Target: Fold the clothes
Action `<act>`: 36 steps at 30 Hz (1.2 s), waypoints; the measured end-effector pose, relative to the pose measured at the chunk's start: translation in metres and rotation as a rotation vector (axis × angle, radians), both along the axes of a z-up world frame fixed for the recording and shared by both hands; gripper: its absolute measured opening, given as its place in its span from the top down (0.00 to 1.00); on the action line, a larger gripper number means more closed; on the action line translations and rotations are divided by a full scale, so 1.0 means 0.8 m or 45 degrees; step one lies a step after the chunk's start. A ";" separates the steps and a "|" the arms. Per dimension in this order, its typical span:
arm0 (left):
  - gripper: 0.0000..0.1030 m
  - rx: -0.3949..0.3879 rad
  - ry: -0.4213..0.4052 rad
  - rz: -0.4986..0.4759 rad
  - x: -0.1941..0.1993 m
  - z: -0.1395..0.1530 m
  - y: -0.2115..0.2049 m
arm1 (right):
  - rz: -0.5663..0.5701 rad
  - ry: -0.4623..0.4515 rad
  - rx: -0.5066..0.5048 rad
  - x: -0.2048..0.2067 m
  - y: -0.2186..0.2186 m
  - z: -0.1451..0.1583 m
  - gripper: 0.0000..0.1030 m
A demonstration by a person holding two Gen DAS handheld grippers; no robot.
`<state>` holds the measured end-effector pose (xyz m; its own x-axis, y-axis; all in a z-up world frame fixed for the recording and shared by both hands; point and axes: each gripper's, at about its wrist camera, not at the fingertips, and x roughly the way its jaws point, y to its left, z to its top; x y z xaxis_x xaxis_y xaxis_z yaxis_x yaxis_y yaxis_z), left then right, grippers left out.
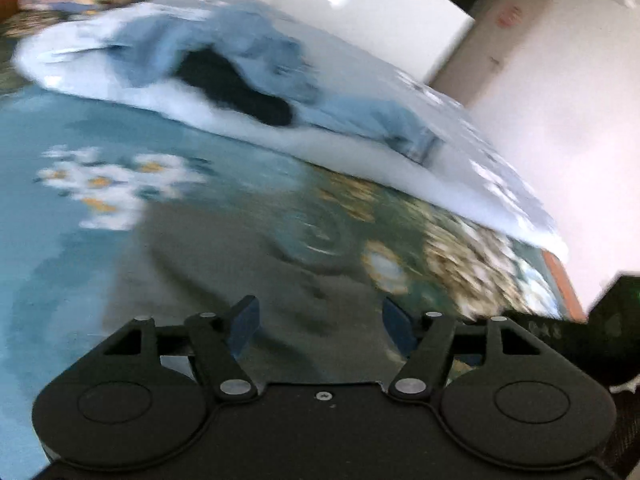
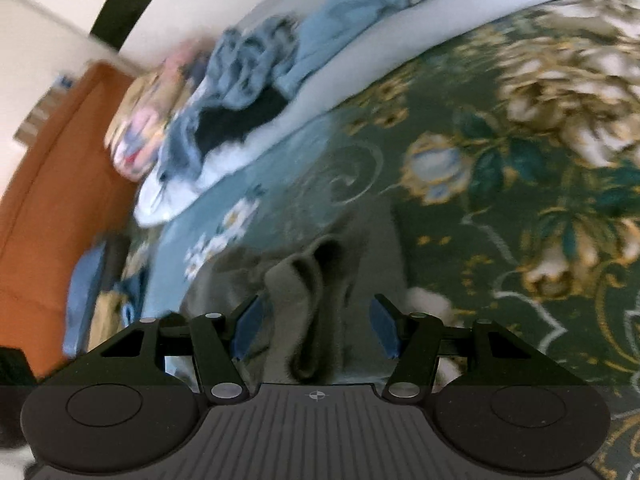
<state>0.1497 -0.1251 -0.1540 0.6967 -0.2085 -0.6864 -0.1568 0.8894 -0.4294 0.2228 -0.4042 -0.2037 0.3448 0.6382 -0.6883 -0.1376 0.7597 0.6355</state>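
Now both grippers hang apart over a grey garment on a flowered bedspread

Blur smears both views, so fine detail is lost. Seen from the left wrist, the left gripper [image 1: 318, 326] stands wide, its blue pads [image 1: 244, 326] well apart with nothing pressed between them; below the gap lies a flat grey garment [image 1: 224, 264] on the teal and dark green floral bedspread [image 1: 60, 208]. Farther back, on a white duvet [image 1: 340, 148], sits a heap of light blue clothes [image 1: 248, 48] around a black piece [image 1: 236, 84].

From the right wrist, the right gripper [image 2: 316, 326] has its jaws roughly half apart (neither pad visibly presses cloth). A bunched fold of the grey garment [image 2: 308, 292] rises between the pads; whether they touch it I cannot tell. The same garment spreads across the bedspread [image 2: 500, 140] under the gripper. Beyond lie the blue clothes [image 2: 256, 64], the black piece [image 2: 236, 120] and a pink-patterned pillow [image 2: 148, 120], with an orange headboard [image 2: 52, 184] at the left edge.
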 end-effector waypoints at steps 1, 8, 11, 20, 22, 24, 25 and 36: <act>0.34 -0.011 0.019 0.053 -0.005 -0.002 0.016 | 0.034 -0.012 -0.009 0.001 0.008 0.000 0.45; 0.33 -0.115 0.091 0.338 -0.038 -0.011 0.098 | 0.202 -0.128 -0.164 0.028 0.057 -0.002 0.44; 0.32 -0.138 0.107 0.369 -0.046 -0.012 0.110 | 0.239 -0.126 -0.169 0.042 0.068 -0.007 0.62; 0.31 -0.180 0.144 0.406 -0.055 -0.022 0.122 | 0.312 -0.172 -0.204 0.044 0.097 0.008 0.93; 0.30 -0.182 0.139 0.421 -0.056 -0.023 0.125 | 0.239 -0.221 -0.243 0.051 0.092 0.015 0.94; 0.30 -0.175 0.150 0.423 -0.056 -0.025 0.126 | 0.191 -0.204 -0.274 0.059 0.086 0.008 0.93; 0.30 -0.175 0.156 0.424 -0.056 -0.027 0.127 | 0.177 -0.189 -0.288 0.062 0.083 0.003 0.93; 0.29 -0.136 0.238 0.375 -0.048 -0.043 0.116 | 0.095 -0.046 -0.135 0.055 0.042 -0.014 0.57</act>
<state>0.1115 -0.0320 -0.1881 0.6018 -0.0950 -0.7929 -0.4840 0.7464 -0.4568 0.2664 -0.3706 -0.2152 0.3245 0.5873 -0.7415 -0.2179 0.8093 0.5456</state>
